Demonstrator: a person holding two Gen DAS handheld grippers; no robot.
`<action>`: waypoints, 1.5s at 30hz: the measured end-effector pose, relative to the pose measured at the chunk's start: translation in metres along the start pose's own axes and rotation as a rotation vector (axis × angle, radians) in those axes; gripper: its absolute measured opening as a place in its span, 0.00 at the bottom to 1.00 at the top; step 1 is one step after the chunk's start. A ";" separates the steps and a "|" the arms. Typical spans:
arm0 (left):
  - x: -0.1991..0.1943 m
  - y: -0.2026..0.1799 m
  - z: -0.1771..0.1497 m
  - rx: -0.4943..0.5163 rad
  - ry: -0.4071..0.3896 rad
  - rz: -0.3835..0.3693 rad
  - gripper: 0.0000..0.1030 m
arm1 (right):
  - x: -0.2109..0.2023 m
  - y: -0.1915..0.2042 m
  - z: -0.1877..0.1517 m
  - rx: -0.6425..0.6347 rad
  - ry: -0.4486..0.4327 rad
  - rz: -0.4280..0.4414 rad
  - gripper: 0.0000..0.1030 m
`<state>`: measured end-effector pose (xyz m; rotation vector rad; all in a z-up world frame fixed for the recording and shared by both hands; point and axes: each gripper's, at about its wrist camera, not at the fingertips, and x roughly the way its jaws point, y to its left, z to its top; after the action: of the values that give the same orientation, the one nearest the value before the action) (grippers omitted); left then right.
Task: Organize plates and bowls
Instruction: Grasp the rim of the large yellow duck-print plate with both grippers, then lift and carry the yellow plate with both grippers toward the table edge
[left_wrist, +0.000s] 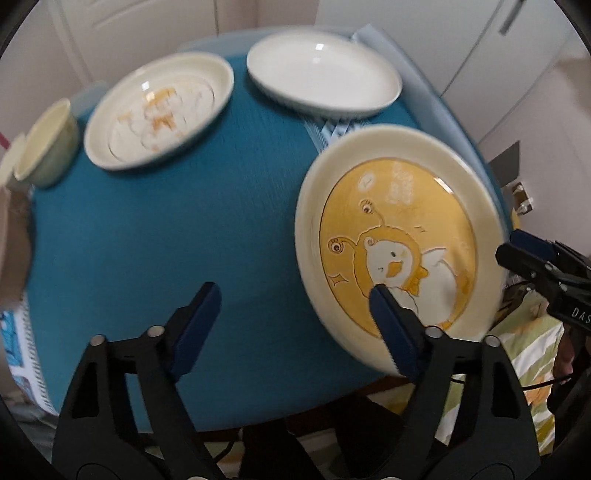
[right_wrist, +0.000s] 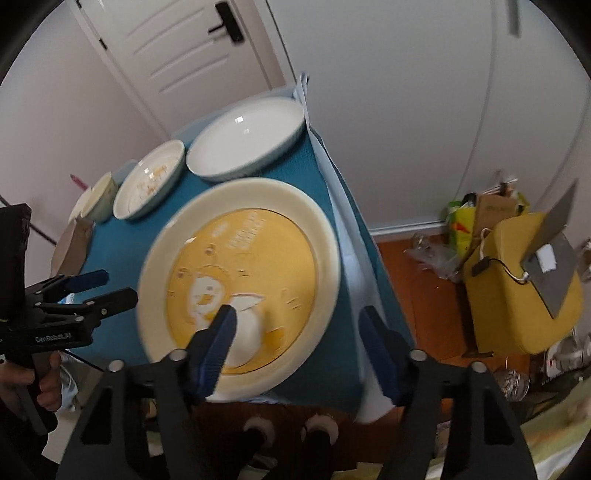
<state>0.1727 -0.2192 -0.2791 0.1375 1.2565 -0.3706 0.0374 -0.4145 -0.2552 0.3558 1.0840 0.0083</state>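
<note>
Over on the worktop's (left_wrist: 166, 236) far left edge sits a small pale cream ceramic bowl (left_wrist: 50, 146), another pale rim just beside it at the very edge. Next along the far side is a cream round plate with faint orange markings (left_wrist: 159, 107), and near the far right corner a plain white glossy plate (left_wrist: 323, 77). Everything rests on a teal blue cloth (left_wrist: 147, 258).

The left tongs (left_wrist: 295, 306) hang wide open above the near edge, gripping nothing; the right-hand finger (left_wrist: 391, 325) overlaps the rim of the large cream plate with a yellow cartoon duck centre (left_wrist: 399, 236), contact uncertain.

That duck plate lies at the worktop's near right corner, looking tilted. The right tongs (right_wrist: 299, 343) are spread wide too, one finger (right_wrist: 214, 350) over the plate's face, the other off its edge, holding nothing.
</note>
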 end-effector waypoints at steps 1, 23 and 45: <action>0.007 0.000 0.001 -0.018 0.012 0.004 0.69 | 0.007 -0.005 0.004 -0.014 0.014 0.015 0.54; 0.024 -0.012 0.010 -0.123 0.006 -0.001 0.22 | 0.054 -0.026 0.037 -0.146 0.110 0.127 0.10; -0.040 0.010 -0.015 -0.189 -0.067 0.033 0.22 | 0.030 0.030 0.048 -0.225 0.055 0.123 0.10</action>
<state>0.1523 -0.1970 -0.2474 -0.0151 1.2153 -0.2253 0.0981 -0.3938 -0.2528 0.2201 1.1018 0.2484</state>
